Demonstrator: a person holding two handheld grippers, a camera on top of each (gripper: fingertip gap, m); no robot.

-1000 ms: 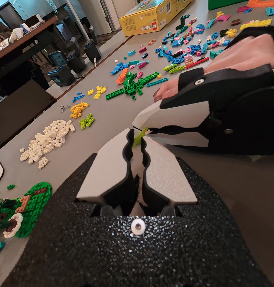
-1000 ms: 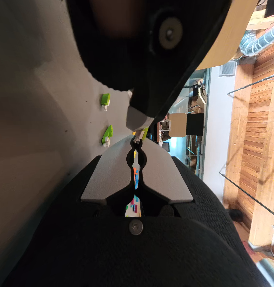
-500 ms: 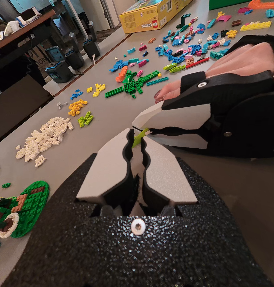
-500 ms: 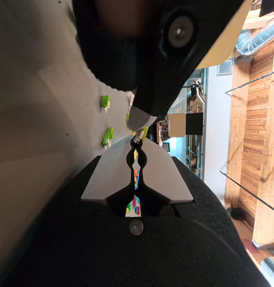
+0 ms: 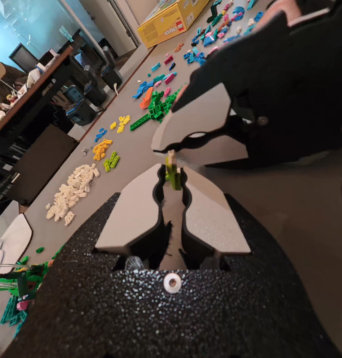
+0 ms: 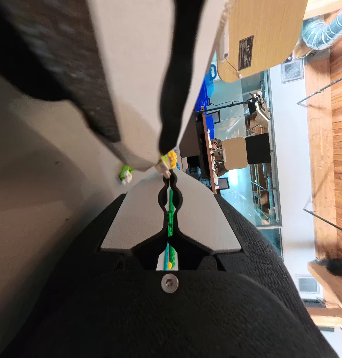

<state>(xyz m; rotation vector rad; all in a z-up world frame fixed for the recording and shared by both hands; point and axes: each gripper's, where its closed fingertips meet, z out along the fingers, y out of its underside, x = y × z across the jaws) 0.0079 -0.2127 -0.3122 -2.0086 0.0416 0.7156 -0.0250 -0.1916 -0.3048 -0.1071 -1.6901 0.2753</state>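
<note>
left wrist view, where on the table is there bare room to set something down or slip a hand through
The grey table is bare to the right of the left hand-held gripper, below the right hand-held gripper. A narrower bare strip runs between the white brick pile and the left hand-held gripper. It is crowded farther back, around the green bricks and blue bricks.

A long grey matte tabletop [image 5: 127,151] runs toward a glass partition wall [image 5: 27,23] tinted pale blue by daylight. Beside it stands a dark wooden desk with a reddish-brown edge [image 5: 40,71], with black boxy cases with blue trim [image 5: 81,114] on the floor below. Elsewhere the room shows warm horizontal wood-plank panelling [image 6: 338,135], a ribbed silver ventilation duct [image 6: 325,31] and a white wall with a grey vent grille [image 6: 292,71].
</note>
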